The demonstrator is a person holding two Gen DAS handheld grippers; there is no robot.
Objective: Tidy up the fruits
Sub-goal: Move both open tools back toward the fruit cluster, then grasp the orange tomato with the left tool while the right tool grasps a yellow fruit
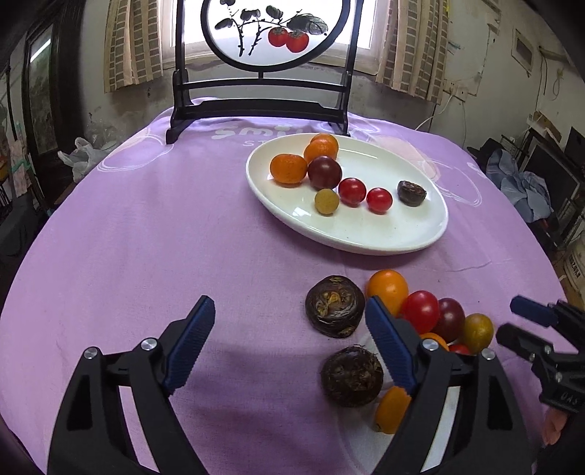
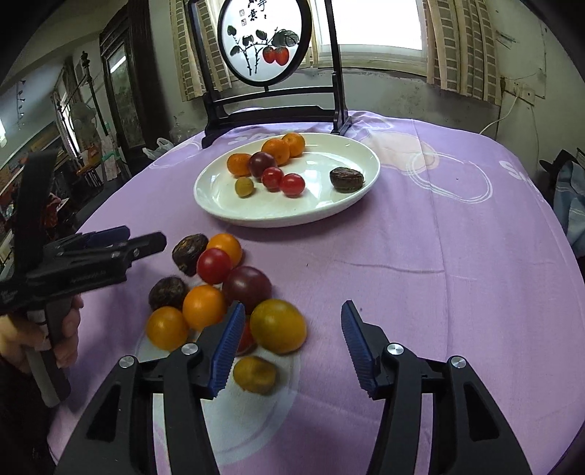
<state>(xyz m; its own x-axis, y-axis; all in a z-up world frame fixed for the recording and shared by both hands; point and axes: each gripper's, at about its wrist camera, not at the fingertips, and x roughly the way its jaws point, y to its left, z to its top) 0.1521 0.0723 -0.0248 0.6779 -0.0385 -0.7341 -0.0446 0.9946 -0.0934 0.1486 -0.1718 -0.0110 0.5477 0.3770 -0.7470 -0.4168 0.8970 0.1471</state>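
Left gripper (image 1: 289, 318) stands with its jaws spread wide and nothing between them, low over the purple tablecloth (image 1: 146, 226); two dark brown water chestnuts lie by its right finger, one (image 1: 334, 306) at the fingertip's 9 o'clock, the other (image 1: 351, 376) nearer the camera. Right gripper (image 2: 292, 318) is likewise spread wide and holds nothing; a yellow-green tomato (image 2: 278, 326) sits just beside its left finger, at that finger's 3 o'clock. The loose fruit pile rests on the cloth at 6 o'clock from the white oval plate (image 2: 219, 204), well apart from it: an orange tomato (image 2: 203, 306), a second orange one (image 2: 167, 327), a red tomato (image 2: 214, 265), a dark purple tomato (image 2: 247, 288) and a small yellowish fruit (image 2: 255, 374), blurred, nearest the camera. On the plate: three orange fruits (image 1: 288, 168) clustered at its 10 to 12 o'clock edge, a dark purple tomato (image 1: 324, 172) touching them, two red tomatoes (image 1: 352, 191), one small yellow fruit (image 1: 326, 201) and one water chestnut (image 1: 411, 193) apart at 3 o'clock. A framed round persimmon painting (image 1: 267, 33) stands at the table's 12 o'clock edge.
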